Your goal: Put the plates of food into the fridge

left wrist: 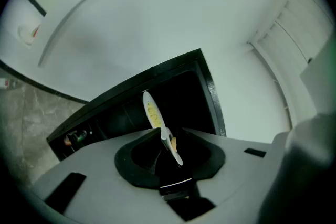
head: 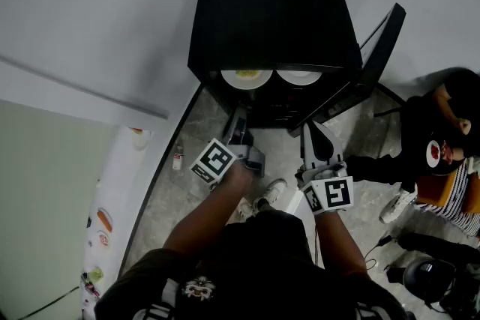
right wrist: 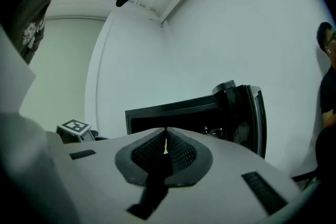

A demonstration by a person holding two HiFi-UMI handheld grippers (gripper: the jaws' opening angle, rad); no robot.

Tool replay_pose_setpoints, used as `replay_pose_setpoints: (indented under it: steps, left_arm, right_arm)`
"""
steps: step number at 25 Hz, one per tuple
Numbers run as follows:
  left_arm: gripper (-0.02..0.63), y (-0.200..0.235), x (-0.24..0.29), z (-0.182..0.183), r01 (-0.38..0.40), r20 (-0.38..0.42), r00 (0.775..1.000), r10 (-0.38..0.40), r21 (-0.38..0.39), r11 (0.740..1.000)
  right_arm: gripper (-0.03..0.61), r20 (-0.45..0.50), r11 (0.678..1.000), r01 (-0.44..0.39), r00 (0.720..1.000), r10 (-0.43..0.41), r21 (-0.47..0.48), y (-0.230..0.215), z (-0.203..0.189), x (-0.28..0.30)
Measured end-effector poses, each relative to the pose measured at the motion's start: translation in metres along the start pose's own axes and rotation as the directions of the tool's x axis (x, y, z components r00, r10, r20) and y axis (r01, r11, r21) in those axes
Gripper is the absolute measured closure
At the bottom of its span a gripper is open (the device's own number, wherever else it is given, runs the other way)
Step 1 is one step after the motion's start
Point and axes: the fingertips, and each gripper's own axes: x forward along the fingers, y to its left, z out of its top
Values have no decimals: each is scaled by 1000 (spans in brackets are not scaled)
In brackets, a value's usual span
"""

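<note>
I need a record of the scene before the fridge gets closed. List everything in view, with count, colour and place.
fridge: 1, black, against the white wall, its door swung open to the right
plates: 2, white, side by side on a shelf inside the fridge; the left one holds yellow food
small bottle: 1, pale, on the grey floor left of the fridge
white strip: 1, with small coloured pictures, lower left
bystander: 1, dark clothes, right edge
left gripper: 1, grey, before the fridge, fingers apart, gripping nothing
right gripper: 1, grey, beside it, fingers together
</note>
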Motion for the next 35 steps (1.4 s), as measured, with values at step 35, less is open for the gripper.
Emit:
replay_pose_setpoints:
  steps: [35]
  left_arm:
    - [592,-139,-182,12,208,-56,937,-345,882,423]
  right_arm:
    - [554,121,962,85,991,-56,-258,127,44,-84]
